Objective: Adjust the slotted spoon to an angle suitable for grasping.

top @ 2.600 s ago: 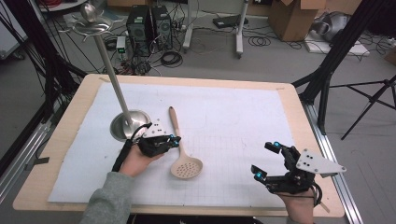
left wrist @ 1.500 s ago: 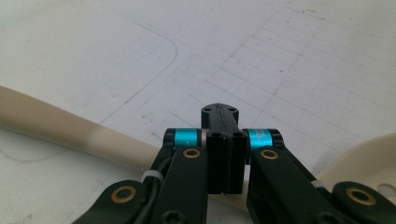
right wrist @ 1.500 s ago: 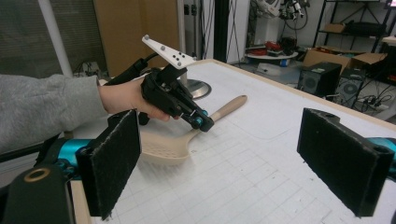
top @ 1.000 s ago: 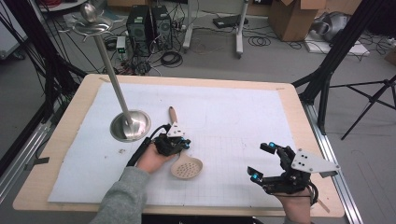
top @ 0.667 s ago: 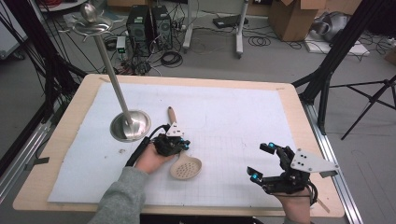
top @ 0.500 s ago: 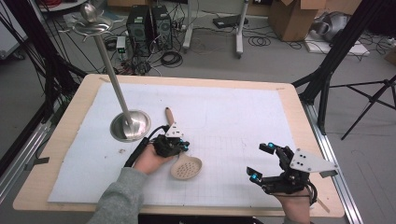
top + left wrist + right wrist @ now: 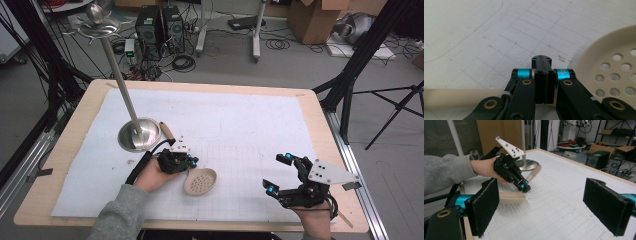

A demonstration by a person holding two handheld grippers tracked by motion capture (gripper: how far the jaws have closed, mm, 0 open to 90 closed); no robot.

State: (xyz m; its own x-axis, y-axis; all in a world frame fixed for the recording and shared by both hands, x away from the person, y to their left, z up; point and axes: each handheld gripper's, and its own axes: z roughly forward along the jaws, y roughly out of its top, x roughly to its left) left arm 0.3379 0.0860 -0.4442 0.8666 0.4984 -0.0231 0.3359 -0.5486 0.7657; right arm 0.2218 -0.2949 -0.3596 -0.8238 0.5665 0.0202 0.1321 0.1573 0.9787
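Landmark: the steel stand [image 7: 140,132], a round base with a slanting pole, set on the white gridded mat [image 7: 240,125] of the wooden table [image 7: 330,130]

Slotted spoon [image 7: 200,181], beige, flat on the mat just in front of the stand and a little to its right; wooden handle end [image 7: 166,132] touching or just beside the stand's base rim, perforated bowl farther toward the person. Seen again in the left gripper view, bowl with round holes [image 7: 616,72] at the right and a strip of pale handle [image 7: 461,98] crossing low at the left

Left gripper [image 7: 189,161], directly in front of the stand's base, down over the spoon's neck between handle and bowl. Jaws fully together in the left gripper view [image 7: 541,72], pads pressed flat against each other with nothing between them, the tip resting on or just above the mat beside the bowl; whether the tip touches the spoon, cannot tell. Same gripper visible from the right gripper view [image 7: 522,186], tilted down, tip close above the spoon's neck, white three-cornered plate on top, grey sleeve [image 7: 446,173] behind

Right gripper [image 7: 280,174], well to the right of the stand and nearer the table's front edge, well apart from the spoon. Jaws spread wide, both felt-faced pads [image 7: 485,205] far apart in its own view, bare mat between them, nothing held
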